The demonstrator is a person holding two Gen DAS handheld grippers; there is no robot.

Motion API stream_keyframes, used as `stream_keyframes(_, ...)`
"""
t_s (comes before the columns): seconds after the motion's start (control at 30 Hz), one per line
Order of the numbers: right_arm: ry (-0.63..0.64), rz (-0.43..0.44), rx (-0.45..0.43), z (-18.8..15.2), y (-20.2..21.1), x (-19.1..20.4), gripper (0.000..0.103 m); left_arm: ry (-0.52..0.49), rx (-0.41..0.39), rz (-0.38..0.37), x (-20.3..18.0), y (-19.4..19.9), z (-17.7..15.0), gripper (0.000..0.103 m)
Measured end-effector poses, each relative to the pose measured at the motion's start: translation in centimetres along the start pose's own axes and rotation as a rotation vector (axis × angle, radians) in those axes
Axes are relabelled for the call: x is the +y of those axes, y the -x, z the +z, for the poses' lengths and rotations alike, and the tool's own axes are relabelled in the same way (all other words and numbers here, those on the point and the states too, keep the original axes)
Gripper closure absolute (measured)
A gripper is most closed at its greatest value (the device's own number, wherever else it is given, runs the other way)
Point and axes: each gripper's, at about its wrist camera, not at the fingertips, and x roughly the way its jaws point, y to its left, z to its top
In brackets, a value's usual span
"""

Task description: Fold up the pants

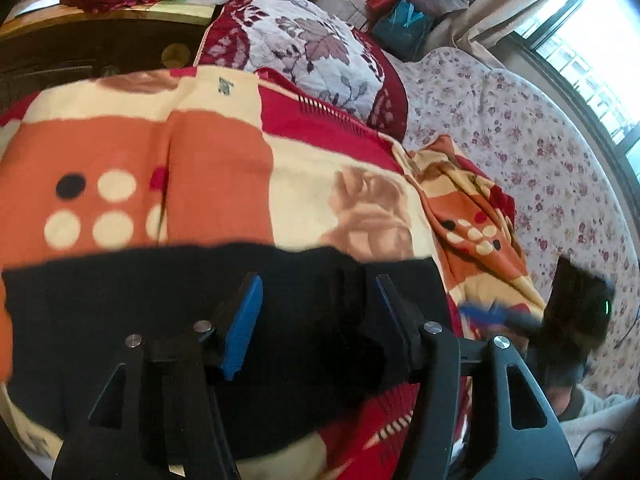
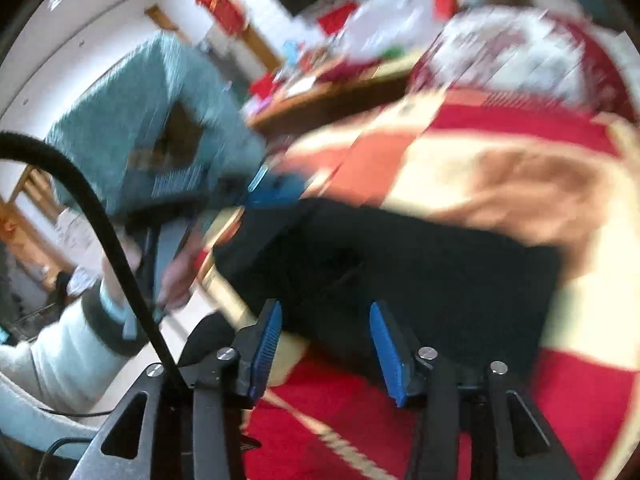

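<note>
Black pants (image 1: 160,312) lie flat across a patterned blanket (image 1: 216,168) on a bed. My left gripper (image 1: 318,284) is open just above the pants, blue pads apart, nothing between them. In the right wrist view, which is blurred, the pants (image 2: 420,276) lie ahead and my right gripper (image 2: 326,312) is open over their near edge, empty. The left gripper (image 2: 272,188) shows at the pants' far left end there. The right gripper (image 1: 492,314) shows blurred at the right in the left wrist view.
A red and white floral pillow (image 1: 304,48) lies beyond the blanket. A flowered sheet (image 1: 520,152) covers the bed to the right, with a dark device (image 1: 580,300) on it. A wooden table (image 1: 100,12) with clutter stands at the back left. A black cable (image 2: 100,220) crosses the right wrist view.
</note>
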Motion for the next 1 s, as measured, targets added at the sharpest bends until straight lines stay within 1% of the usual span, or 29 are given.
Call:
stream_keyframes(0.03,-0.022,-0.045,-0.016,0.0,1.2,-1.2,0.05,0.002,0.011,-0.003,-0.3,-0.2,-0.5,0.047)
stream_keyframes(0.07,-0.049,-0.069,-0.019,0.0,1.9,-2.4,0.05,0.001,0.027,-0.001,-0.8,-0.6,-1.1,0.046)
stream_keyframes(0.13,-0.1,-0.11,-0.003,-0.1,2.3,-4.6,0.05,-0.017,0.044,0.017,-1.9,-1.3,-2.1,0.046)
stream_keyframes(0.17,-0.137,-0.128,0.015,-0.2,2.1,-5.7,0.05,-0.027,0.053,0.038,-2.5,-1.8,-2.5,0.046)
stream_keyframes(0.3,-0.228,-0.1,0.052,0.4,-0.3,-8.7,0.049,-0.01,0.091,0.115,-3.6,-4.3,-3.3,0.046)
stream_keyframes(0.37,-0.272,-0.063,0.066,0.8,-1.6,-10.2,0.049,-0.005,0.095,0.151,-3.9,-5.2,-3.6,0.046)
stream_keyframes(0.4,-0.303,-0.055,0.088,0.6,-2.5,-10.9,0.049,-0.006,0.09,0.165,-4.0,-5.4,-3.6,0.046)
stream_keyframes(0.47,-0.362,0.004,0.12,-0.1,-3.5,-11.5,0.049,-0.006,0.08,0.205,-4.2,-6.2,-3.8,0.046)
stream_keyframes(0.5,-0.397,0.038,0.115,-0.5,-3.7,-11.8,0.05,-0.002,0.075,0.22,-4.3,-6.4,-3.8,0.046)
stream_keyframes(0.53,-0.418,0.06,0.094,-0.8,-3.5,-11.9,0.061,-0.003,0.073,0.233,-4.5,-6.6,-3.9,0.047)
stream_keyframes(0.57,-0.414,0.049,0.085,-0.9,-3.4,-11.9,0.065,-0.017,0.07,0.252,-4.8,-6.8,-3.9,0.053)
stream_keyframes(0.6,-0.391,0.031,0.083,-0.8,-3.3,-11.4,0.07,-0.028,0.059,0.267,-5.1,-6.8,-3.8,0.078)
stream_keyframes(0.63,-0.335,0.001,0.074,-0.5,-3.0,-10.5,0.074,-0.038,0.058,0.268,-5.3,-6.6,-3.8,0.081)
stream_keyframes(0.67,-0.257,-0.031,0.062,0.0,-2.5,-9.1,0.075,-0.041,0.053,0.265,-5.4,-6.3,-3.8,0.082)
stream_keyframes(0.7,-0.198,-0.052,0.052,0.4,-2.2,-7.9,0.078,-0.041,0.041,0.268,-5.4,-5.9,-3.7,0.087)
stream_keyframes(0.73,-0.139,-0.072,0.039,0.8,-1.8,-6.7,0.078,-0.04,0.027,0.278,-5.4,-5.5,-3.7,0.087)
stream_keyframes(0.77,-0.091,-0.088,0.028,1.3,-1.5,-5.6,0.078,-0.033,0.006,0.291,-5.2,-4.9,-3.6,0.092)
stream_keyframes(0.8,-0.067,-0.106,0.025,1.6,-1.7,-5.1,0.078,-0.025,-0.012,0.304,-5.0,-4.5,-3.6,0.093)
stream_keyframes(0.83,-0.056,-0.132,0.028,1.7,-1.9,-5.0,0.077,-0.021,-0.024,0.324,-4.7,-4.3,-3.5,0.093)
stream_keyframes(0.87,-0.057,-0.173,0.046,1.7,-2.7,-5.3,0.077,-0.018,-0.016,0.348,-4.3,-4.5,-3.4,0.093)
stream_keyframes(0.93,-0.098,-0.268,0.133,0.7,-5.0,-7.0,0.064,0.022,0.016,0.327,-3.4,-5.1,-3.5,0.093)
stream_keyframes(0.97,-0.136,-0.262,0.131,0.1,-5.5,-7.9,0.06,0.041,0.026,0.307,-3.1,-5.3,-3.8,0.093)
stream_keyframes(1.0,-0.168,-0.239,0.101,0.1,-5.3,-8.3,0.057,0.039,0.025,0.303,-3.1,-5.2,-4.0,0.093)
